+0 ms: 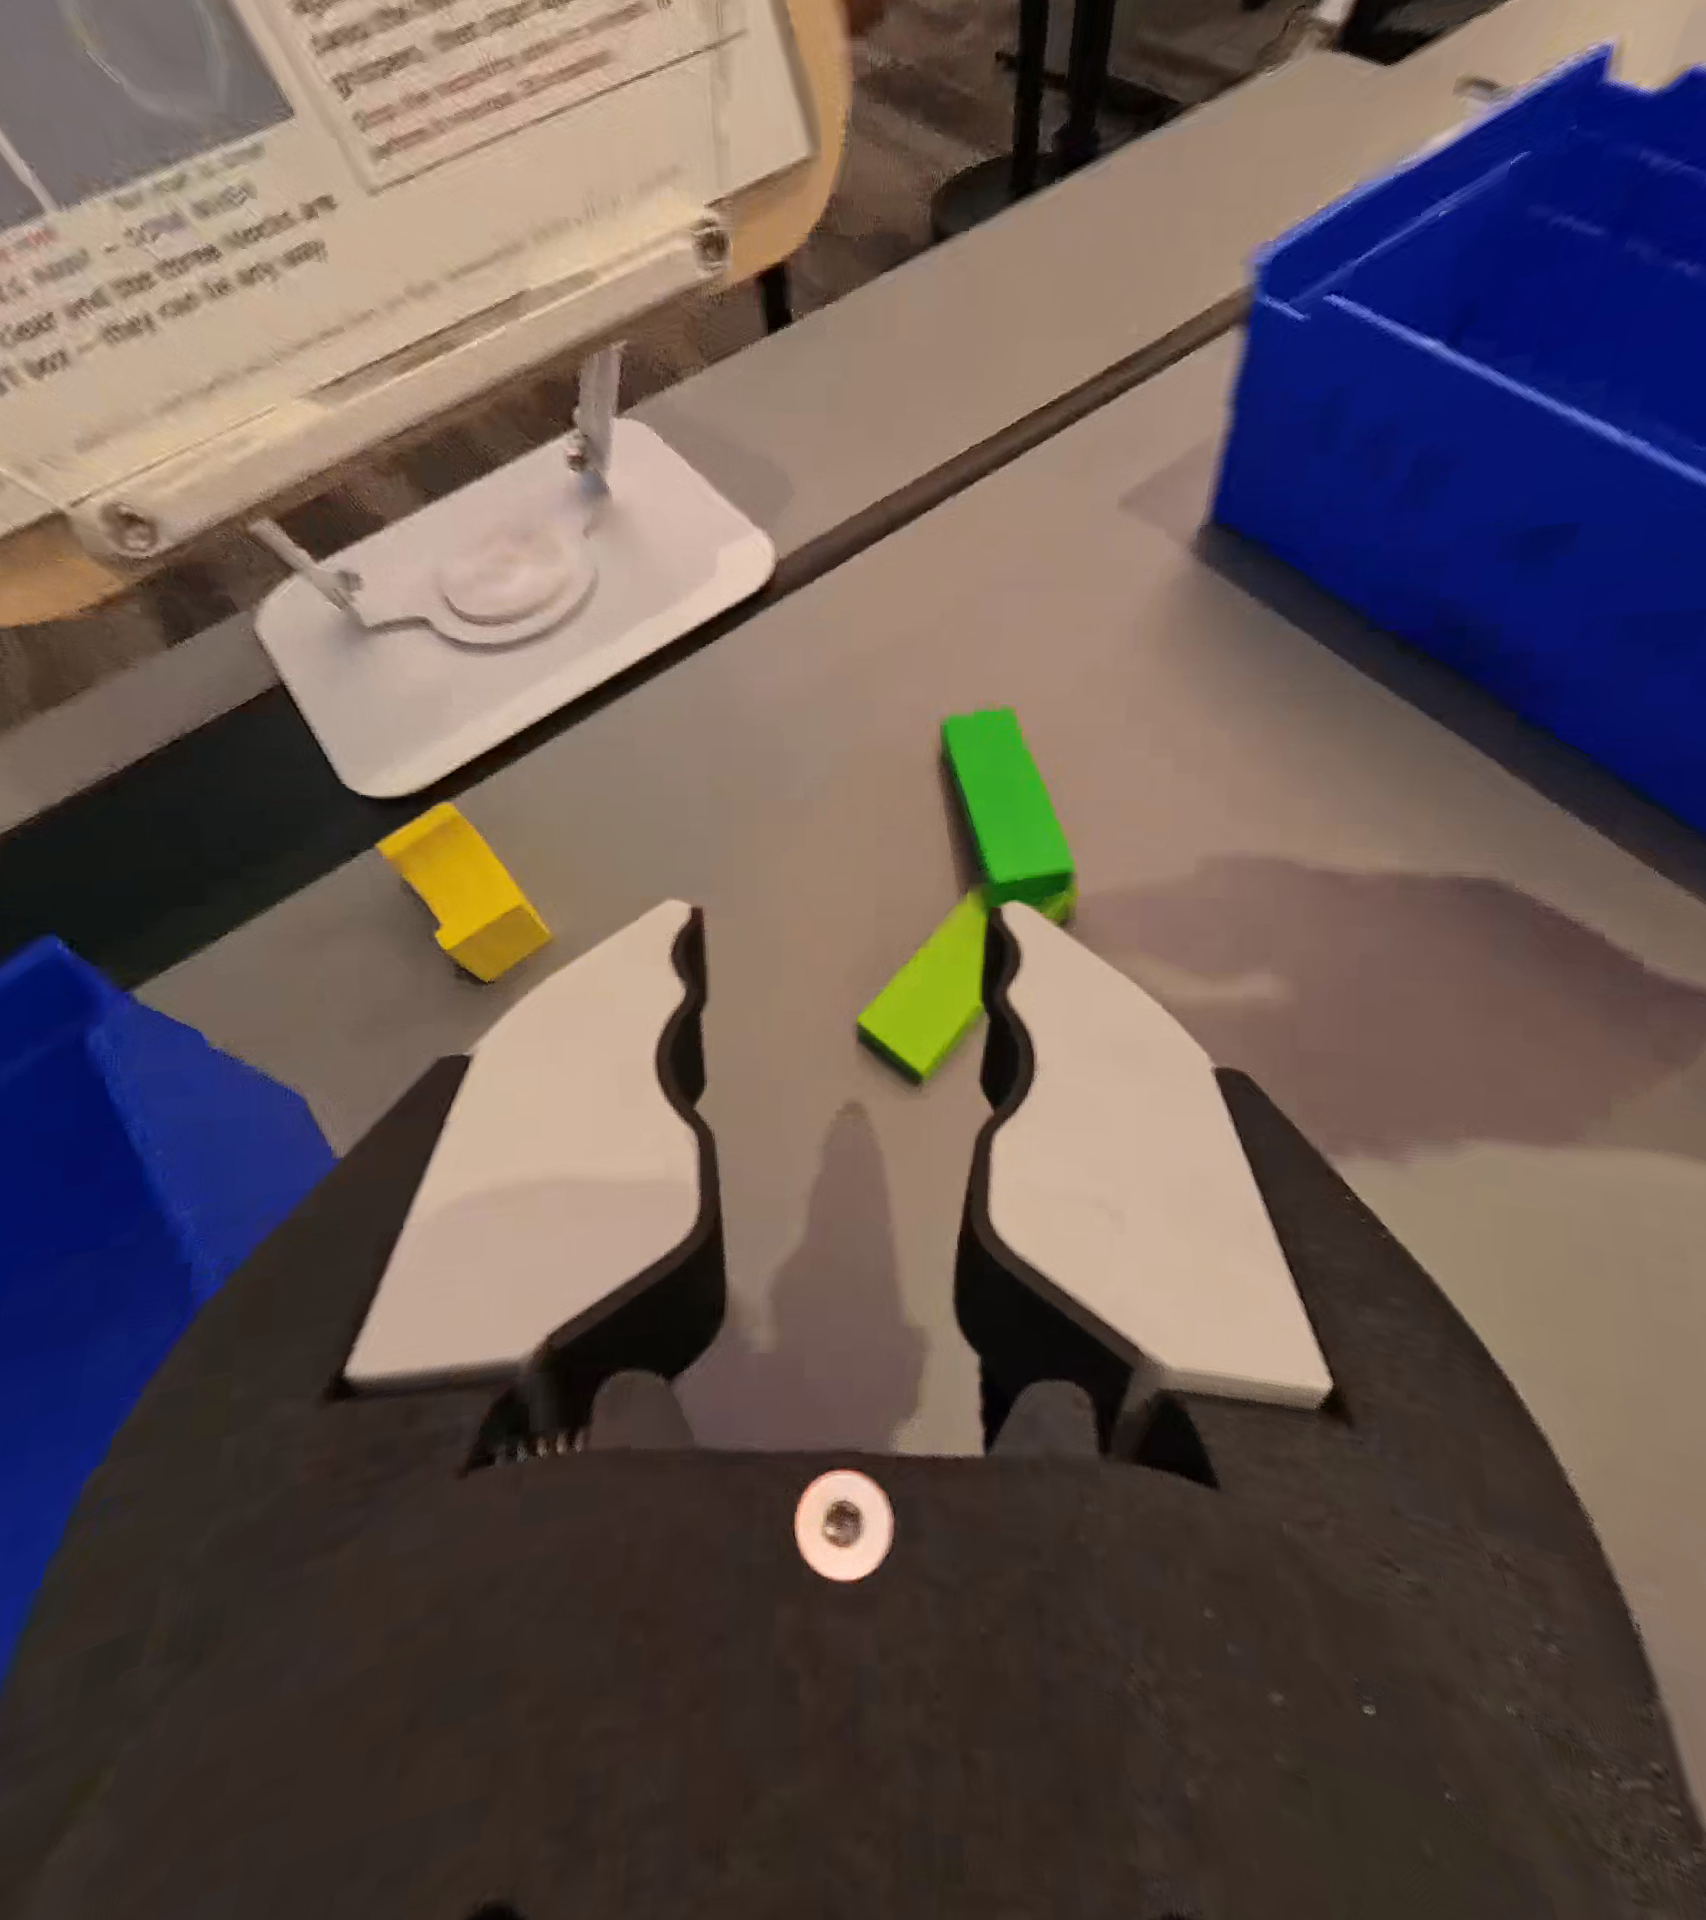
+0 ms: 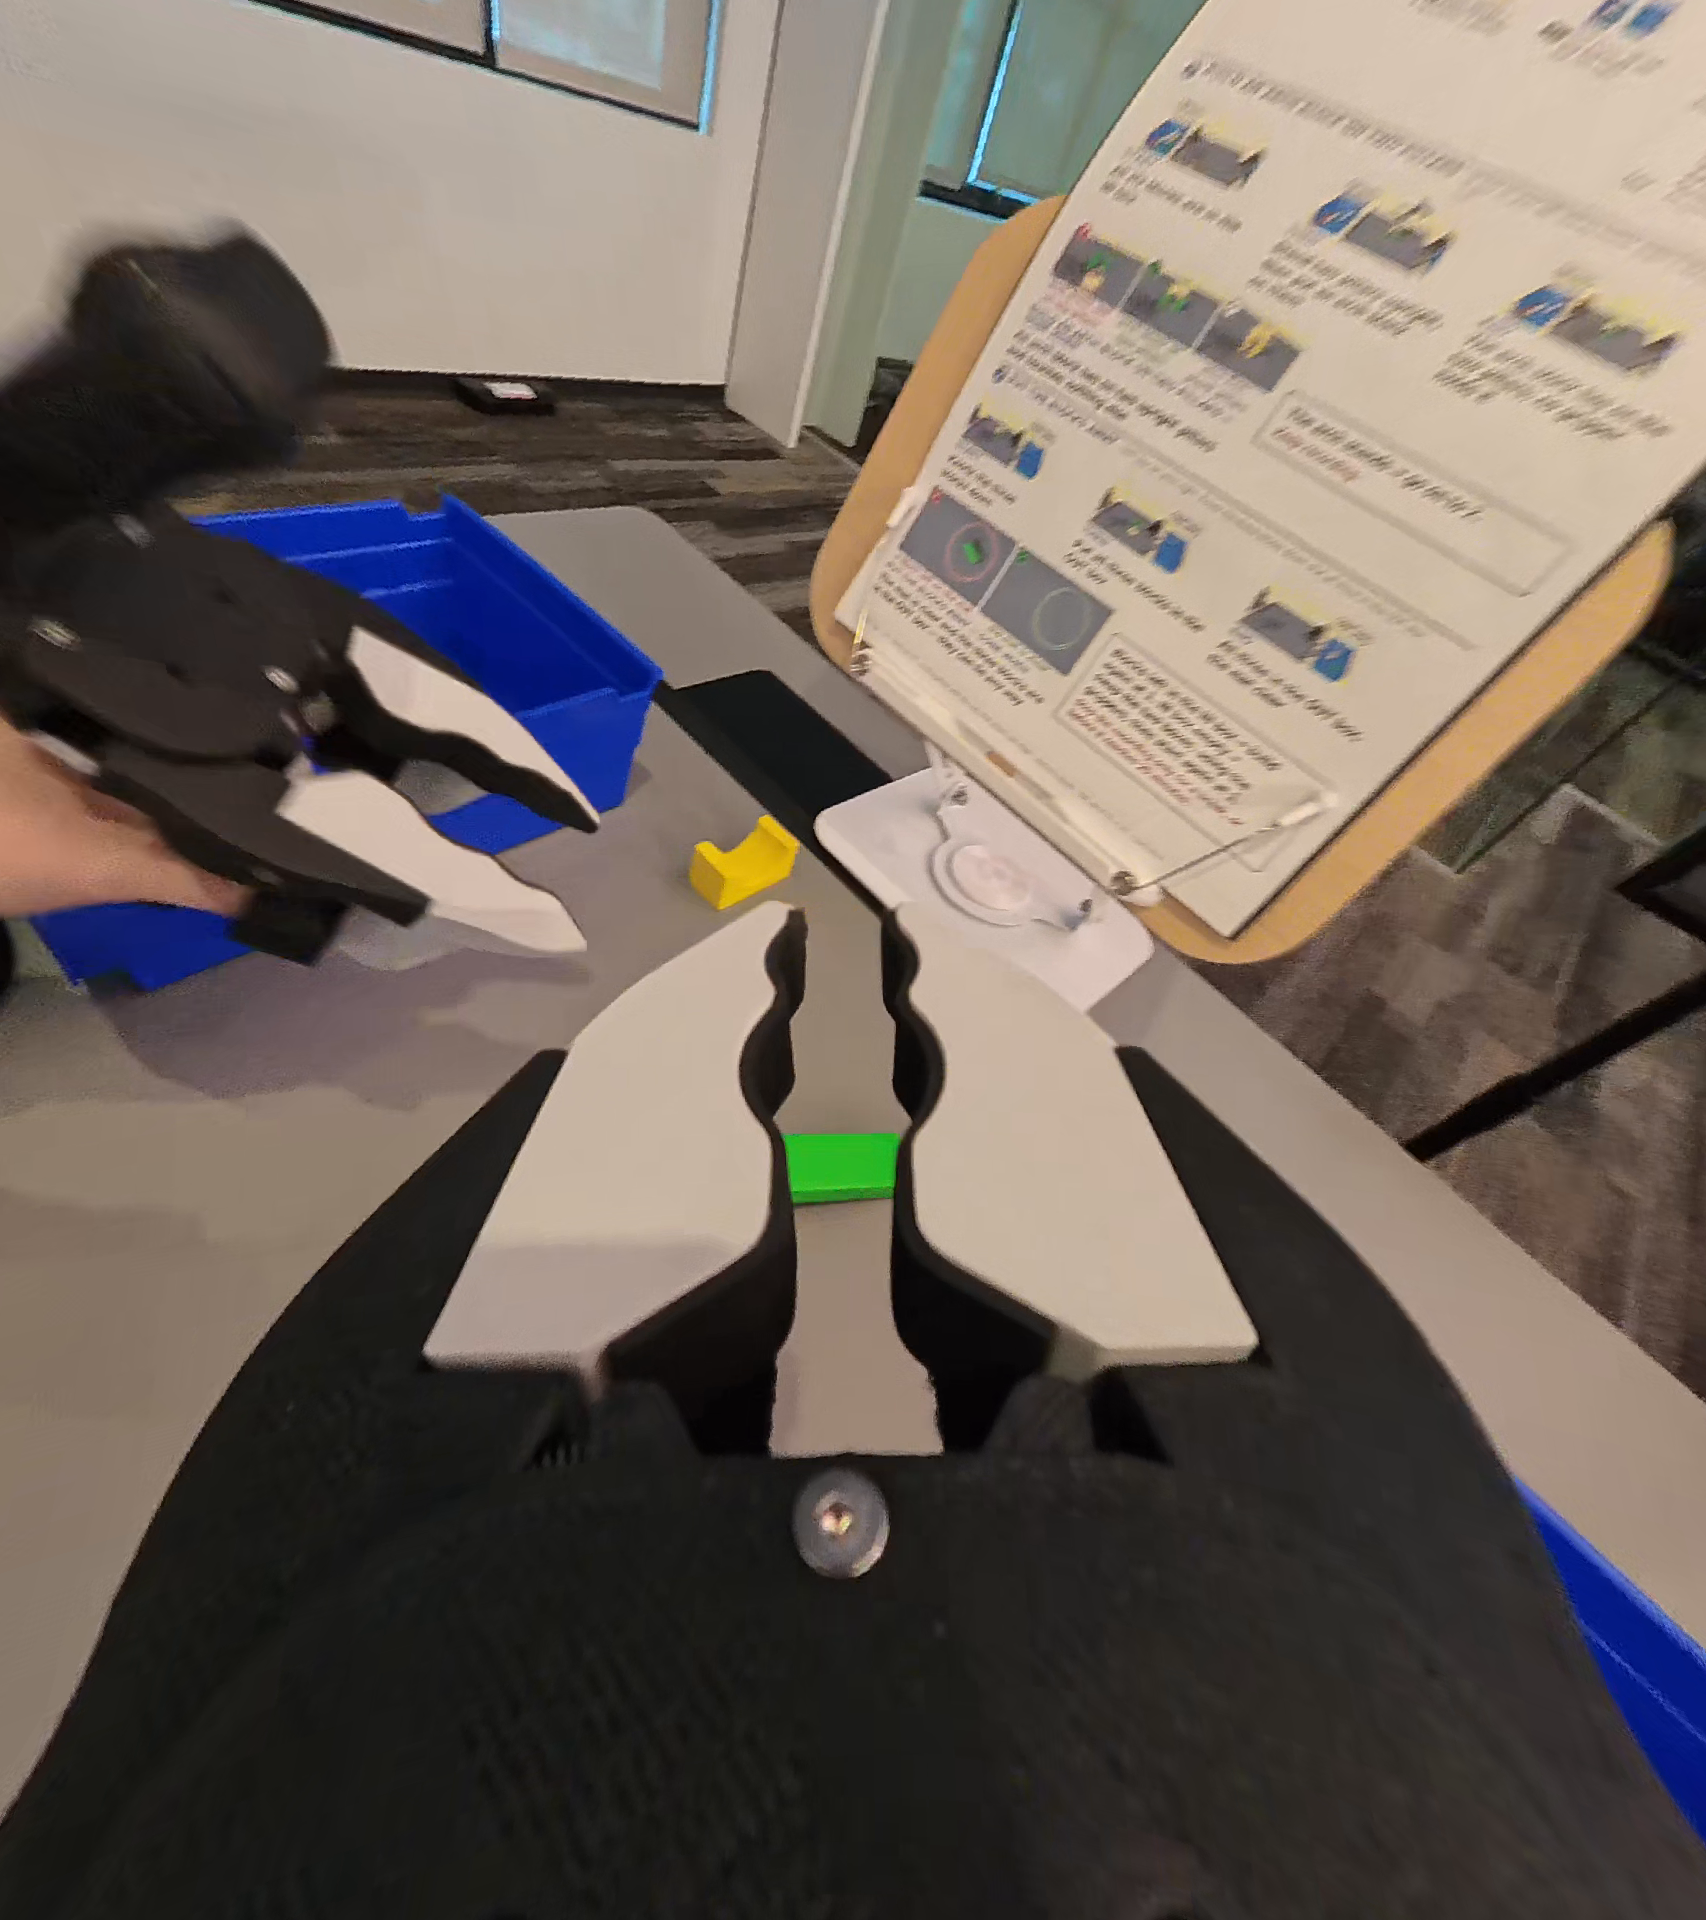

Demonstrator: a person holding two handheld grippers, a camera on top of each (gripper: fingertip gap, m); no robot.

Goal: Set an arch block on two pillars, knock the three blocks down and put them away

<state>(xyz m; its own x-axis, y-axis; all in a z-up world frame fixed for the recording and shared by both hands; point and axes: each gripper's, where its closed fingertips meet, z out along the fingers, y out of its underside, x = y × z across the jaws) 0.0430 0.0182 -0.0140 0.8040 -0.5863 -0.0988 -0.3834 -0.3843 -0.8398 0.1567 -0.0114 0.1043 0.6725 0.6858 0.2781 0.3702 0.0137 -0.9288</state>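
Nearby, blue bins flank a printed stand.

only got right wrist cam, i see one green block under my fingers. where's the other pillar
Observer: A lighter green block lies flat on the table, its far end meeting the near end of the darker green block.
Operator: is the left gripper on it
Observer: The left gripper is open and empty. Its right fingertip overlaps that lighter block in its own view, and I cannot tell whether they touch.
Operator: where's the bin on my side
Observer: A blue bin stands beyond and to the right of the green blocks. No block shows in the part of it I can see.
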